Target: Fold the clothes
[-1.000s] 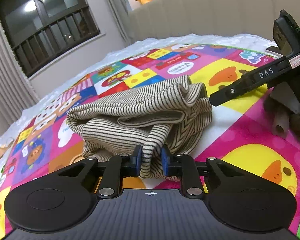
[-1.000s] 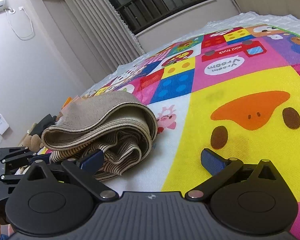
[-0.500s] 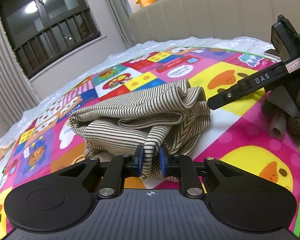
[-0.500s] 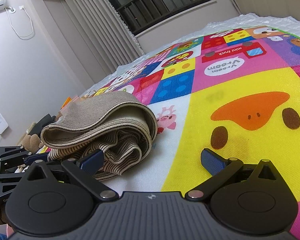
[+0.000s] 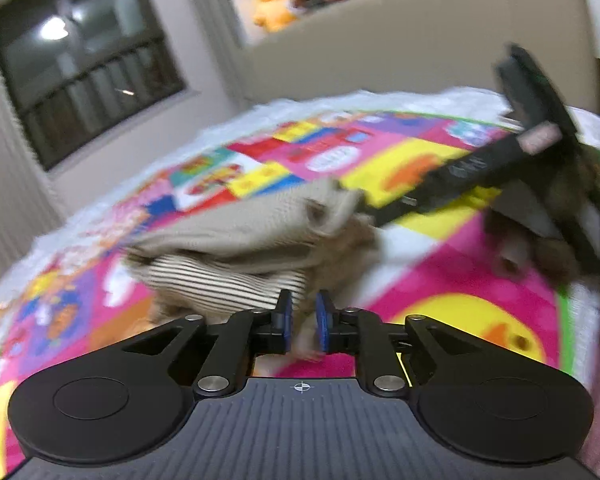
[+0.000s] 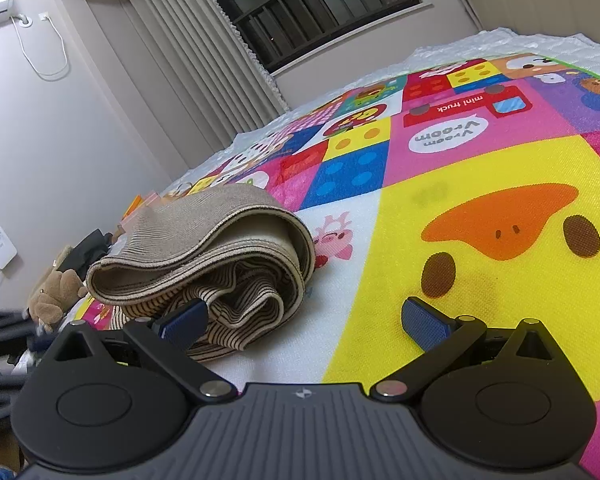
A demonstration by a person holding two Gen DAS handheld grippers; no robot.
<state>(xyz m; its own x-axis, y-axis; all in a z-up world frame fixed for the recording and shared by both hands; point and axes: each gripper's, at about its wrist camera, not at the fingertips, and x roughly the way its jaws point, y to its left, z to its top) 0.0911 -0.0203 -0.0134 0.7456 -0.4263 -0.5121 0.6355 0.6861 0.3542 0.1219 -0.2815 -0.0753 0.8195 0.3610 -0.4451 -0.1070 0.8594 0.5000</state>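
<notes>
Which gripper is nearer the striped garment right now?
Left. The left gripper has its jaws nearly closed at the striped garment, though blur hides the grip. The right gripper is open beside it, one pad near its edge.

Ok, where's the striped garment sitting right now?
The striped garment lies bunched on the play mat, low left in the right wrist view, beside the right gripper's left finger.

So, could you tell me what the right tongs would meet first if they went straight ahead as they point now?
Probably only the play mat: the open right tongs point at its white and yellow panels. The folded striped garment lies left of that line, by the left fingertip, though depth is unclear.
</notes>
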